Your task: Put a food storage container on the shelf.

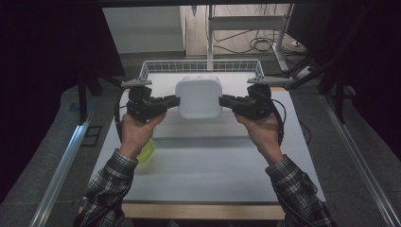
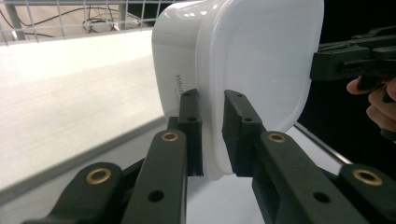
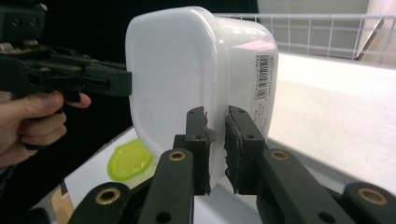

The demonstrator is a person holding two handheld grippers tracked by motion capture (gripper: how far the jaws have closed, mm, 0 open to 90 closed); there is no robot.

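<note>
A white plastic container [image 1: 199, 96] with a lid hangs in the air above the table, held from both sides. My left gripper [image 1: 176, 100] is shut on its left rim, and in the left gripper view the jaws pinch the lid's edge [image 2: 212, 140] of the container [image 2: 243, 60]. On the opposite side my right gripper [image 1: 222, 100] is shut on the right rim. The right gripper view shows its jaws clamped on the rim [image 3: 217, 144] of the container [image 3: 187, 70], which carries a barcode label [image 3: 262, 77].
A white wire basket [image 1: 201, 66] stands at the table's far edge. A yellow-green lid [image 1: 147, 151] lies on the white table [image 1: 208, 170] by my left wrist, also seen as a round lid [image 3: 128, 161] in the right gripper view. A raised white board [image 1: 203, 130] lies beneath the container.
</note>
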